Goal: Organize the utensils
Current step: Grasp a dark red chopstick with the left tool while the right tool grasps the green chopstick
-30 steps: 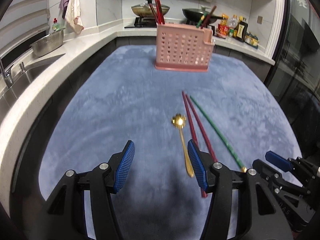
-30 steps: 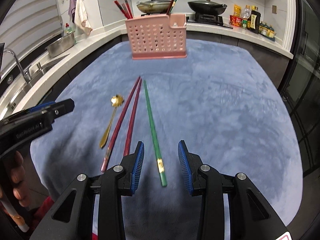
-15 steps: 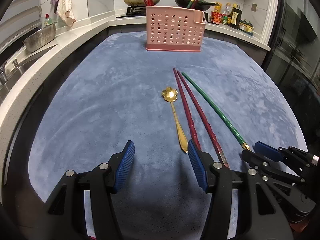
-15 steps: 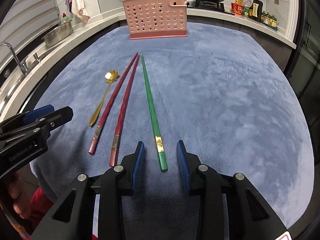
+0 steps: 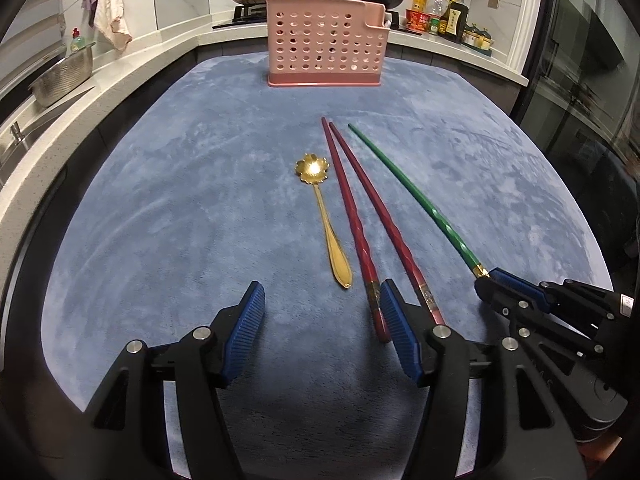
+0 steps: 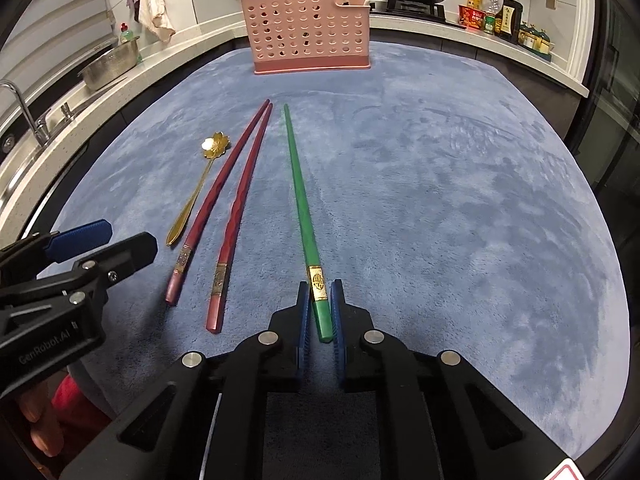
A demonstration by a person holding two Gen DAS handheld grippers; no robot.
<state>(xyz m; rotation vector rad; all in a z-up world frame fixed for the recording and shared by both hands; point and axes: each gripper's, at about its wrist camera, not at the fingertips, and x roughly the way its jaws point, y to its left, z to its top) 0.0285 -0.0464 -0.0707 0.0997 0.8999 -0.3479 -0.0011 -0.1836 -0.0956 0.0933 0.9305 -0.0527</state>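
My right gripper point(image 6: 320, 312) pinches the long green chopstick point(image 6: 298, 188), low centre of frame, at its gold band. My left gripper point(image 5: 320, 332) is opening, nothing between. I should lift level, then aim for the pink perforated plastic holder point(image 6: 310, 36) at top.

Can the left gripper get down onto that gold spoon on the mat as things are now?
Probably yes. The left gripper is opening with nothing between its fingers, and the gold spoon lies just ahead on bare blue mat. The nearest red chopstick lies close beside the spoon and by the gripper's right-hand finger, so it may get nudged.
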